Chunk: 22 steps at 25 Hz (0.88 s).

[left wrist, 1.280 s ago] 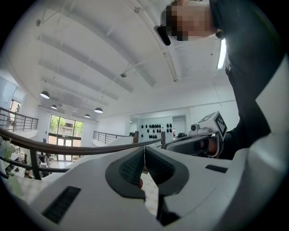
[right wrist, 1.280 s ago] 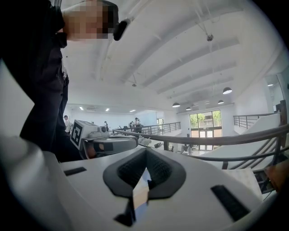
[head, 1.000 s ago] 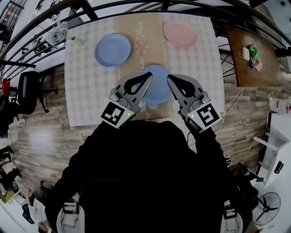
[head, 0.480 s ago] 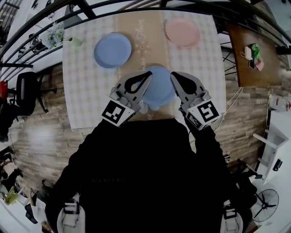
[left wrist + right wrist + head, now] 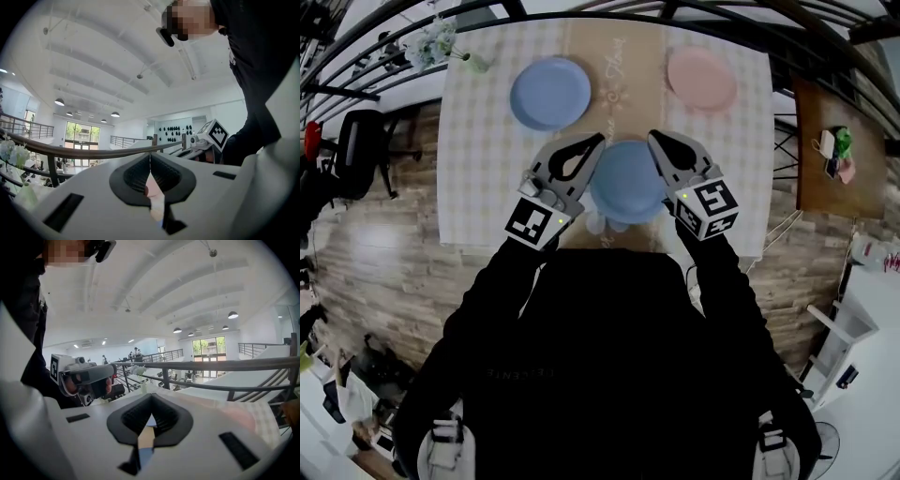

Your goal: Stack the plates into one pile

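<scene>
The near blue plate [image 5: 626, 183] lies on the counter [image 5: 478, 169], close to the person's edge and on the tan runner [image 5: 614, 66]. The left gripper [image 5: 592, 142] is by this plate's left rim and the right gripper [image 5: 658, 141] by its right rim. Each has its jaws pressed together with nothing between them, and whether either touches the plate I cannot tell. Beyond the near plate to the left lies a second blue plate [image 5: 550, 93]. A pink plate [image 5: 701, 79] lies beyond it to the right, and all three are well apart. A vase of flowers [image 5: 473, 63] stands at the far left corner.
</scene>
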Tool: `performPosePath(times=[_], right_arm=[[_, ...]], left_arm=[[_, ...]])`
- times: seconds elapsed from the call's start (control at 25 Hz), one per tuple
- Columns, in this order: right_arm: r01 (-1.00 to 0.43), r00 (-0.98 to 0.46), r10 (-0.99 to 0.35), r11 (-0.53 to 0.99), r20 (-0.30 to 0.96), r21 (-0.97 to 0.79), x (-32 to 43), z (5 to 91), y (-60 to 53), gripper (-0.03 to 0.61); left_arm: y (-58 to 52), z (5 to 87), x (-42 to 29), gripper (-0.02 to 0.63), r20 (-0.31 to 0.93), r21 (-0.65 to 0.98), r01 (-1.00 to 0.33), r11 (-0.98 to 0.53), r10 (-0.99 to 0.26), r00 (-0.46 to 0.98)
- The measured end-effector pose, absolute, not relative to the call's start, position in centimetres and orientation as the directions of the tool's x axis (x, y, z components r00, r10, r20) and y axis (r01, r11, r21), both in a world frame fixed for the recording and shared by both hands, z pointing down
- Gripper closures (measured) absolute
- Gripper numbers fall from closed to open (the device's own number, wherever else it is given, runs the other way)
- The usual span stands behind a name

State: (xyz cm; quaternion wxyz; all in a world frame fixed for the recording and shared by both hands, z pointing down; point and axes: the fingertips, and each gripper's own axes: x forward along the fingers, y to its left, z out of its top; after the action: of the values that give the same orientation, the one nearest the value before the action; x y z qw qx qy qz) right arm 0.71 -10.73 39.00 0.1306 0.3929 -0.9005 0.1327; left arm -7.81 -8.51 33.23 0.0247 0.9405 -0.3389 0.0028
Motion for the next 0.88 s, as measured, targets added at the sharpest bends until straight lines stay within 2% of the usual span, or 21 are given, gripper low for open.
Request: performPosePath(times=[0.32,0.88], right_arm=[[-0.731,-0.660,-0.623,0.662,0.419,-0.167,-2.3,43.3,-15.2,0.558],[-0.756,-0.602,-0.566,0.631,0.564,-0.173,-5.4,52.0,-22.0,0.534]], left_arm=[[-10.9,35.6,-10.6,0.594,0.031,0.056,-0.711,-0.701,-0.711,0.703],[-13.9,39.4,-13.1,0.594,0.023,0.053,-0.744,-0.666,-0.744,0.668]])
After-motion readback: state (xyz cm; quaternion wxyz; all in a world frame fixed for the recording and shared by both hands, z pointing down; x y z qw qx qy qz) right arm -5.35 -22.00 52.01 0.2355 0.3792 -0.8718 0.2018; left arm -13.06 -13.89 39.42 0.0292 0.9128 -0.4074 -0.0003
